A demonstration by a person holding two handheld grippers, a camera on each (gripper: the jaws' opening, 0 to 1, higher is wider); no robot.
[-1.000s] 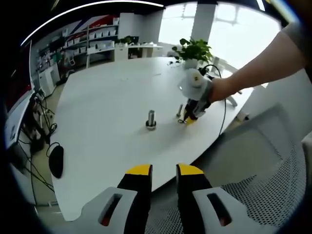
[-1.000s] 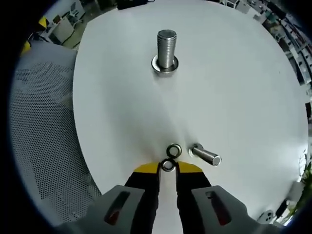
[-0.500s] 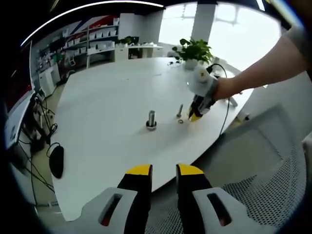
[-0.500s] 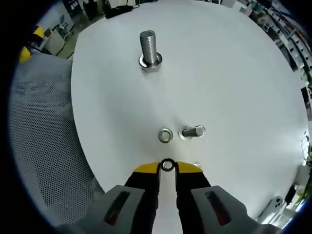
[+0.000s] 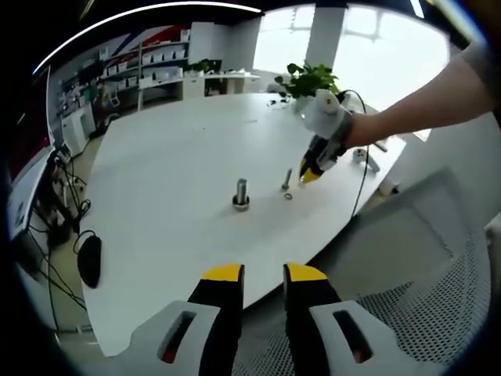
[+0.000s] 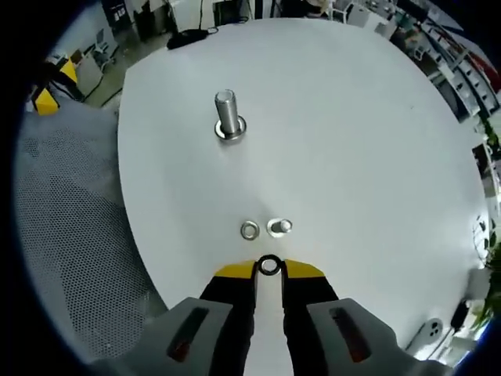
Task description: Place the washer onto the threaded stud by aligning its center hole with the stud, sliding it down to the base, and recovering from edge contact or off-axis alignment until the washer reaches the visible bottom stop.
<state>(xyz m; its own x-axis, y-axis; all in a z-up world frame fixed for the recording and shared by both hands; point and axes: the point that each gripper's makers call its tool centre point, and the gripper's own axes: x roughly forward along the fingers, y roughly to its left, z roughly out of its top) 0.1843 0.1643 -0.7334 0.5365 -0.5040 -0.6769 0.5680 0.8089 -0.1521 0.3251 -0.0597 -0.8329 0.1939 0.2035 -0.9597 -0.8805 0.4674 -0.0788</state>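
Note:
An upright threaded stud (image 6: 228, 114) (image 5: 241, 192) stands on the white round table (image 6: 352, 141), with a metal ring at its base. My right gripper (image 6: 269, 268) is shut on a small steel washer (image 6: 269, 265), held edge-on between the yellow tips above the table, well short of the stud. Seen from the left gripper view, the right gripper (image 5: 309, 174) hovers to the right of the stud, held by a person's hand. My left gripper (image 5: 264, 276) hangs open off the table's near edge with nothing between its fingers.
A loose washer (image 6: 250, 229) and a second bolt (image 6: 279, 227) lie on the table just below the right gripper. A mesh chair (image 5: 423, 298) stands by the table's edge. A potted plant (image 5: 311, 78) stands at the far side and a black mouse (image 5: 89, 260) at the left.
My right gripper has risen from the table with the washer in its tips, so the stud and the loose parts look smaller and farther. The left gripper has stayed put.

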